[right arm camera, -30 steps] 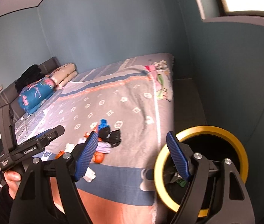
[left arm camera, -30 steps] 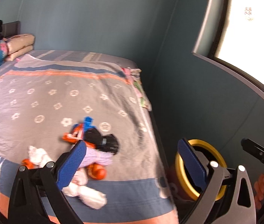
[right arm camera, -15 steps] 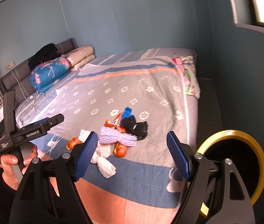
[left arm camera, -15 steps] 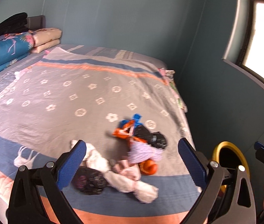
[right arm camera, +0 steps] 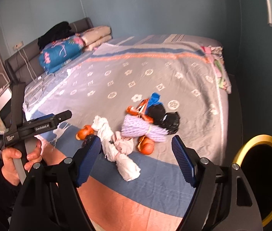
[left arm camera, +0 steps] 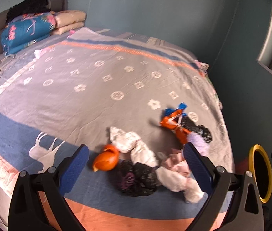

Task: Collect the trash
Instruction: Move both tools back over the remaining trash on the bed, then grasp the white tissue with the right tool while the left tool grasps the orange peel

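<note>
trash pile [right arm camera: 134, 127] near bed [right arm camera: 155, 73] foot edge, beside bin [right arm camera: 261, 177] | soft, light, crumpled; white wad [left arm camera: 136, 146] best pinched mid-bulge | left gripper [left arm camera: 136, 169] released, empty | right gripper [right arm camera: 136, 159] released, empty

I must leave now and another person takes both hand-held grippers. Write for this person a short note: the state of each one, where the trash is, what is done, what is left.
Left hand-held gripper: open, empty, above the near end of the trash pile.
Right hand-held gripper: open, empty, aimed at the same pile.
Trash, all on the bed cover near its foot: white crumpled paper, orange peels, black bags, purple net bundle, orange and blue wrappers.
Yellow-rimmed bin: on the floor beside the bed, to the right of the pile.
Done: no grasp so far that I can see.
Left: pick each piece and drop it in the bin.
</note>
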`<state>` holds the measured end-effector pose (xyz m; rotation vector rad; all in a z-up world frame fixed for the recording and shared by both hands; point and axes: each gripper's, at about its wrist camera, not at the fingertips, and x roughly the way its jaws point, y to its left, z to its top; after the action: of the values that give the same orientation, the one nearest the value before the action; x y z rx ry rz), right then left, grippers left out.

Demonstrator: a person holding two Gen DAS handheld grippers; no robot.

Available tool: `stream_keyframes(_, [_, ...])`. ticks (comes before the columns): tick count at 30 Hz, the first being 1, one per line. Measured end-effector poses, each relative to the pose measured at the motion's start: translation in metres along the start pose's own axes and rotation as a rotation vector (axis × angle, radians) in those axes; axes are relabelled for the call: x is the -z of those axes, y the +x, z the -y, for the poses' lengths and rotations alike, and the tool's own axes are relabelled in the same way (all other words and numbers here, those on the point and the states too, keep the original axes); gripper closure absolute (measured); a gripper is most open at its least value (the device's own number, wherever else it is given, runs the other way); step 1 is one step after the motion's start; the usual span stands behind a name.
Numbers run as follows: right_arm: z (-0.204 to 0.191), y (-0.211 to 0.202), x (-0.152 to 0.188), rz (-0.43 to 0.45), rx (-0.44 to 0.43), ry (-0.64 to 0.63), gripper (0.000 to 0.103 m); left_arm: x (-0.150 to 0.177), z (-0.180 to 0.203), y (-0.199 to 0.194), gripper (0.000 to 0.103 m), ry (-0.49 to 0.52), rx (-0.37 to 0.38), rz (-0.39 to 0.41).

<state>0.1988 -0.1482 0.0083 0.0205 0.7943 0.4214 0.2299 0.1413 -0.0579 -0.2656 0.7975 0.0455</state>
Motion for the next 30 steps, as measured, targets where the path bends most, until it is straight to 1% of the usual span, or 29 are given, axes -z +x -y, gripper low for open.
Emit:
stream_keyframes(4, [-0.010,0.026,0.003,-0.045,-0.010,-0.015,0.030,0.004,-0.019,0.014,0.008,-0.032,-0.022,-0.035])
stream_keyframes(13, [-0.024,0.078,0.014,-0.143,-0.021,-0.038,0.030,0.014,-0.047,0.047,0.008,-0.085,-0.058,-0.106])
stream_keyframes(16, [-0.026,0.094,0.019,-0.174,-0.018,-0.047,0.030,0.018,-0.053,0.062,0.008,-0.101,-0.068,-0.143])
stream_keyframes(26, [-0.034,0.135,0.040,-0.263,-0.004,-0.087,0.030,0.025,-0.069,0.099,0.008,-0.151,-0.094,-0.219])
stream_keyframes(30, [-0.039,0.148,0.049,-0.291,-0.001,-0.104,0.030,0.027,-0.069,0.108,0.008,-0.144,-0.100,-0.243])
